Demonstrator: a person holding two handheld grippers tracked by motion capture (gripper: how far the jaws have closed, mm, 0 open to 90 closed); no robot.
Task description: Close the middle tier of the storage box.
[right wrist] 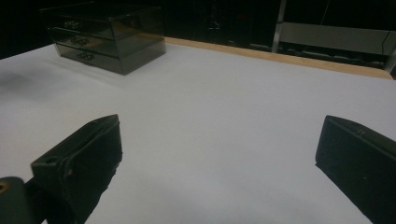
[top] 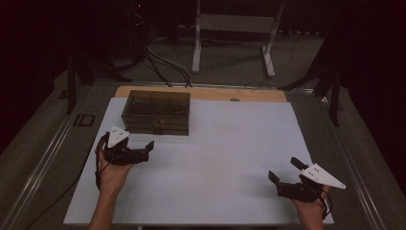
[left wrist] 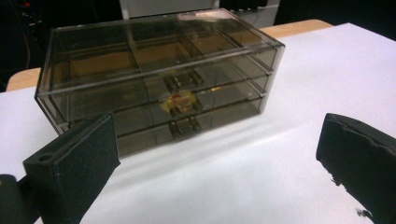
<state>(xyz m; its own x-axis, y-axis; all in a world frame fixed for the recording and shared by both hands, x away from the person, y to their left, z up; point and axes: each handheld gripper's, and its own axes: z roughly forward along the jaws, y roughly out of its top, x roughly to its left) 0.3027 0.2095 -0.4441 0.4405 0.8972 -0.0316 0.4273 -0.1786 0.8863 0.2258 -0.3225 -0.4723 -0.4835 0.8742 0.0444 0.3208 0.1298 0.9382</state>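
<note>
Smoked, see-through plastic formed the three-drawer box (top: 156, 112) that stood at the far left of the white table (top: 225, 158), near its back edge, where a strip of bare wood (top: 258, 94) was left uncovered. All three drawers were seen pushed fully in, their fronts flush with one another. A small metal pull (left wrist: 183, 78) was fixed at the middle of each front, and something small and yellowish (left wrist: 177, 99) could be made out behind the middle drawer's front, though what it was could not be told.

No step of the work could be judged as done. The left gripper (top: 144, 149) was held just in front of the box, apart from it, with its jaws spread wide and nothing between them; in the left gripper view the drawer pulls lay straight ahead, framed by the two black pads (left wrist: 84, 158). An approach to one of the drawers was therefore judged to be the step in hand, with no contact yet made.

The right gripper (top: 285, 170) was kept well apart from the box, low over the near right corner of the table, its jaws likewise wide open and empty; in the right gripper view the box (right wrist: 105, 32) was seen far off at the upper left.

Everything was judged to be left: a pull had to be reached and pinched, and a drawer drawn out.
</note>
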